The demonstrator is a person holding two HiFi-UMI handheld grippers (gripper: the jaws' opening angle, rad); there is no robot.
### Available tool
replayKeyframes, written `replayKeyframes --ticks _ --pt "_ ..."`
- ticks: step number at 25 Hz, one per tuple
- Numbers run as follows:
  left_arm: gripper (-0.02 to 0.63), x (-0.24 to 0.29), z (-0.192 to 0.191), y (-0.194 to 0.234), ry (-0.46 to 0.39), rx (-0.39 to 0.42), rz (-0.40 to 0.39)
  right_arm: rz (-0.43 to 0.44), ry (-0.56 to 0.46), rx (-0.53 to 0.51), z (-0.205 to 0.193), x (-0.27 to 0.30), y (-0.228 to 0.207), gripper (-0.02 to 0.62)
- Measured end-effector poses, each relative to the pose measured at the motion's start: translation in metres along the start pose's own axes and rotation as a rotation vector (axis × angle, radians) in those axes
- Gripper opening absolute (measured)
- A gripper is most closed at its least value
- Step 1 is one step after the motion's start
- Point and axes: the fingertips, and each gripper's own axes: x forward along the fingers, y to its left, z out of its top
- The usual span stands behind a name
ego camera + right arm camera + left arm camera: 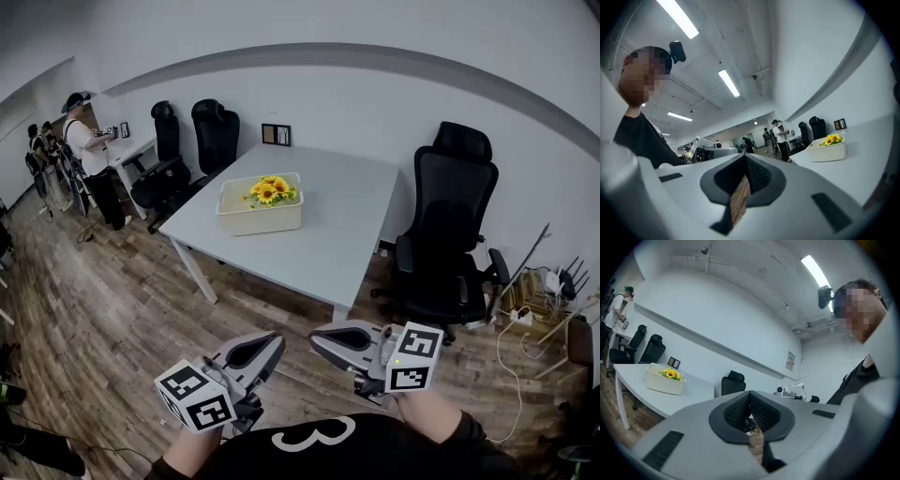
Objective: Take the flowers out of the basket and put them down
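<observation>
Progress nil, by the look of things. Inside the cream rectangular plastic basket (258,220), towards the far side of the white square table (328,244): bunch of yellow sunflowers with green leaves (270,190), untouched. Well short of the table, over wooden floor: grey left gripper (246,356) and grey right gripper (342,339), both pressed together on nothing. Left to do: step up to the table, reach into the basket, pinch the stems, lift out, lay down on the table

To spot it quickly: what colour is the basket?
Cream-white basket; clearest in the head view.
</observation>
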Motion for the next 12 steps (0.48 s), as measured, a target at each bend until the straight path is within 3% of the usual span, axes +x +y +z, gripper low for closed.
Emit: replayKeyframes --ticks 12 --pt "0.012 0.037 -0.011 -0.048 0.025 0.034 -0.026 -0.029 -0.032 -0.015 0.007 -0.054 0.0 0.006"
